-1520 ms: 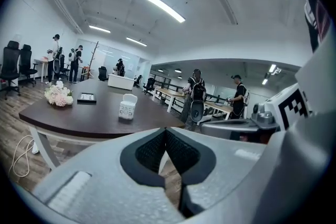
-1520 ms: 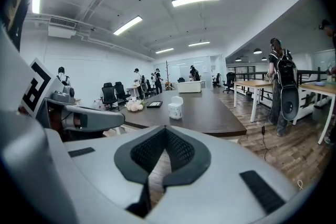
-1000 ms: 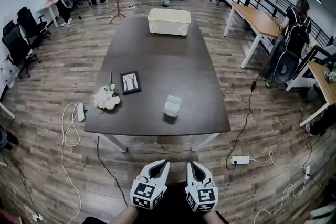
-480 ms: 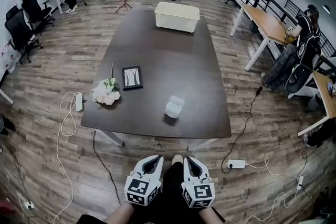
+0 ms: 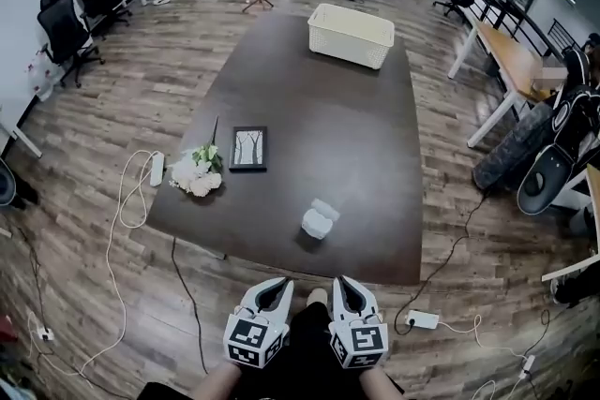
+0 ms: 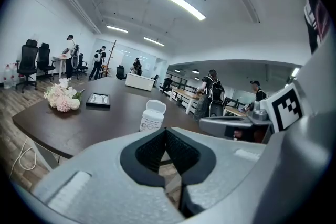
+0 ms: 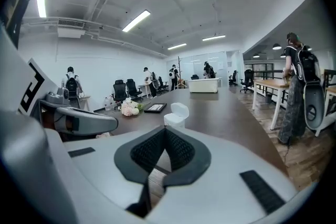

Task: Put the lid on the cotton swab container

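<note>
While left gripper [image 5: 278, 288] and right gripper [image 5: 344, 286] hang closed and empty, the cotton swab container [image 5: 315, 225] stands at 12 o'clock on the table [image 5: 328, 136], lid [image 5: 326, 208] raised. Pressing the lid off-centre could topple the container.

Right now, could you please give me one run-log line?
left claw shut, empty | right claw shut, empty | container lid open, untouched

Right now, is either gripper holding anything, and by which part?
Nothing held. Left gripper and right gripper are both shut and empty, short of the table; the cotton swab container stands there untouched.
</note>
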{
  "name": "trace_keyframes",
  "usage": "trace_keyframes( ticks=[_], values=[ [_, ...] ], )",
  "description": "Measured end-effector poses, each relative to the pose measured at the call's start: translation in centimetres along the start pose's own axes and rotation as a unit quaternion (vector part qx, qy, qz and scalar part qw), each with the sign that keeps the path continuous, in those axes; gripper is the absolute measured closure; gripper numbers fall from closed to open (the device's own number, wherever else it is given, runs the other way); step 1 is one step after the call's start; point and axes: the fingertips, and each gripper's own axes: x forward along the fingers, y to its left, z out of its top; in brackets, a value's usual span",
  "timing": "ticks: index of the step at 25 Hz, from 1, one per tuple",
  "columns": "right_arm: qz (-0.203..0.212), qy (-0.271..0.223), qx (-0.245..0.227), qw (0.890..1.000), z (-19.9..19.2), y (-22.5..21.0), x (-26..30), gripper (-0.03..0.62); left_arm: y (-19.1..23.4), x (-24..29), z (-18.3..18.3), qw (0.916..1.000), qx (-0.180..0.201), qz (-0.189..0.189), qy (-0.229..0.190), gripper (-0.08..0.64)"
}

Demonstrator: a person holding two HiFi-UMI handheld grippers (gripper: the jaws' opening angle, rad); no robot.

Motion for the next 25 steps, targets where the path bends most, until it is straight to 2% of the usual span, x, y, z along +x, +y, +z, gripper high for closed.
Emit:
trace_keyframes(
  ticks=[5,12,17,23,25],
  values=[
    [0.026,0.017,0.002,1.000,0.1,-2.2,2.4,0.584,0.5,3.0,0.5,0.9996,-0.013,0.023,0.005,0.552],
    [0.091,0.038,-0.017,0.995,0.7,-3.9,5.8,0.584,1.2,6.6,1.3,0.9975,-0.032,0.063,0.004,0.552],
    [0.126,0.035,-0.023,0.991,1.8,-4.9,7.4,0.584,1.7,8.3,1.8,0.9942,-0.048,0.097,-0.004,0.552],
    [0.149,0.026,-0.037,0.988,3.0,-5.5,8.5,0.584,2.7,9.5,1.6,0.9892,-0.025,0.144,0.010,0.552],
    [0.149,0.022,-0.036,0.988,3.4,-5.6,8.9,0.584,3.4,9.5,1.5,0.9881,-0.033,0.150,0.012,0.552]
  ],
)
